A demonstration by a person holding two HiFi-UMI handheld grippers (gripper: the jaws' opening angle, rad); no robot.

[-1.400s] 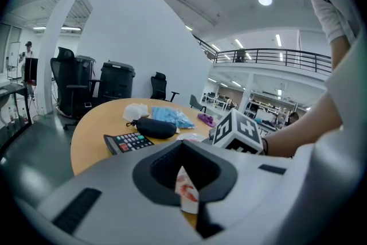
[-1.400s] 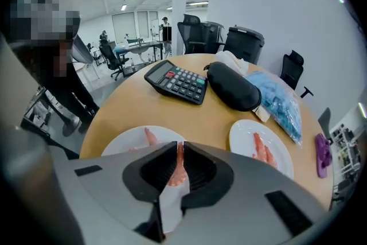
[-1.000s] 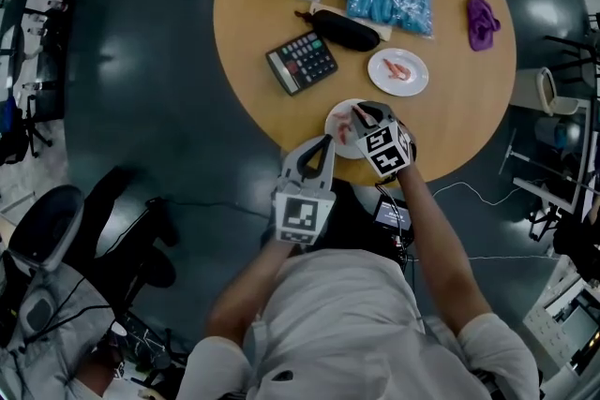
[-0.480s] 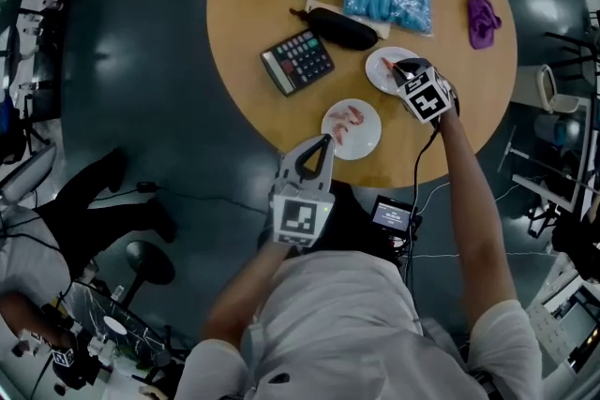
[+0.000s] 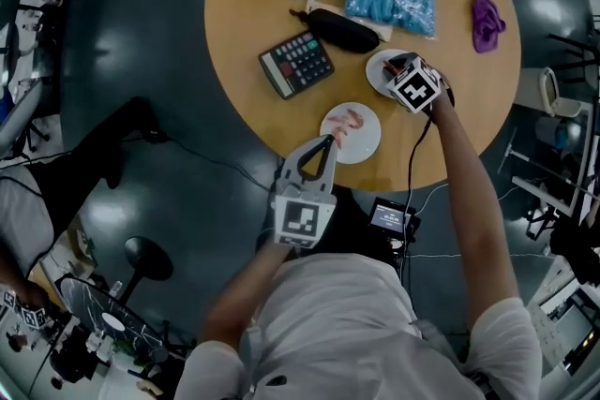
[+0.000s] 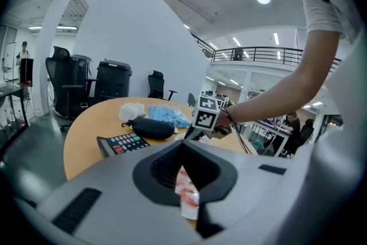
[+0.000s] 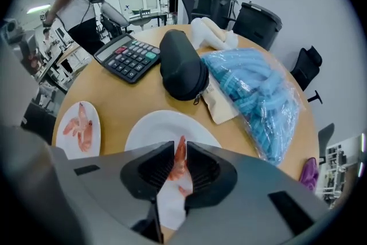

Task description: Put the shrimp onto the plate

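Head view: the right gripper (image 5: 392, 67) reaches over the far plate (image 5: 372, 76) on the table (image 5: 253, 5). The left gripper (image 5: 327, 142) sits low, its tips at the edge of the near plate (image 5: 367, 143), where pink shrimps (image 5: 353, 118) lie. The two plates are near each other but apart.

Left gripper view: the left gripper (image 6: 183, 144) has its jaws together at the tips and holds nothing. The pink seen in the gap behind them is shrimp (image 6: 184, 183) lying on the near plate below.

Right gripper view: the right gripper (image 7: 179, 149) is clamped on one shrimp (image 7: 180, 162), held upright just above the far plate (image 7: 155, 126). A small pink piece (image 7: 183, 190) lies on that plate under the jaws. The near plate (image 7: 69, 149), off to the left, carries its shrimps (image 7: 80, 126).

Judgement: the far plate looks like the goal. This shrimp is carried there but not yet let go, so lowering and opening remain. The shrimps on the near plate may yet need moving
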